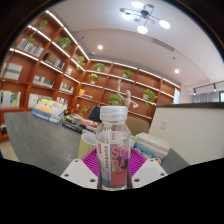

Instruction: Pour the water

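Gripper view: gripper (112, 162) jaws narrowed, pink pads pinching clear plastic bottle (112, 140), upright above table (40, 135).

The bottle (113, 135) is clear with a pink label. The hand-held gripper (112, 165) has pink pads. The worktop (40, 135) is dark grey. The shelves (60, 65) are brown.

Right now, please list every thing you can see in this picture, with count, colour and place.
bottle: one, clear with a clear cap and a pink label, between the fingers
table: one, dark grey, under the bottle
box: one, white and light blue, on the table just beside the bottle
stack of books: one, mixed colours, far on the table
bookshelves: several, brown wood with books and green plants, along the wall beyond
ceiling lamps: a few, white, above
gripper: one, white fingers with magenta pads, shut on the bottle
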The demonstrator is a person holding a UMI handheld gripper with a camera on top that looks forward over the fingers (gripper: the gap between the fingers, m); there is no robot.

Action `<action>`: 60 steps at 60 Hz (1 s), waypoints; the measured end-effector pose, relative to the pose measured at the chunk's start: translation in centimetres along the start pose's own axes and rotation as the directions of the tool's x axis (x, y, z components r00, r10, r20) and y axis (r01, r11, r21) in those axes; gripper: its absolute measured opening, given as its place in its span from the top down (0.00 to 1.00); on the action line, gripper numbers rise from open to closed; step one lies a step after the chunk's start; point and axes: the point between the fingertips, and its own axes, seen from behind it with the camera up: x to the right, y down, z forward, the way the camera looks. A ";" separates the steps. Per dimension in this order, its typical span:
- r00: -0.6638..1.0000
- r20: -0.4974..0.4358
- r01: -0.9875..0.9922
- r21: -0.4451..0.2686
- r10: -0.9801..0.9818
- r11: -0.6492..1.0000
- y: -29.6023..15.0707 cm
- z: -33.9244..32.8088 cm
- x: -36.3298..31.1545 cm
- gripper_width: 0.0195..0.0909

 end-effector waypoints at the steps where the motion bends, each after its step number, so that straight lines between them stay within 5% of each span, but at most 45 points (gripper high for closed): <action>1: 0.999 -0.003 0.042 0.002 -0.042 0.999 -0.2 0.2 0.5 0.77; 11: 0.863 -0.050 0.503 -0.018 -0.503 0.864 -1.8 3.3 5.0 0.77; 24: 0.422 -0.064 0.904 -0.043 -0.904 0.425 -3.3 7.9 6.4 0.77; 50: -0.268 -0.144 0.963 -0.059 -0.953 -0.262 -5.8 12.5 5.1 0.76; 60: -0.334 -0.138 0.942 -0.064 -0.932 -0.329 -5.6 13.1 4.5 0.76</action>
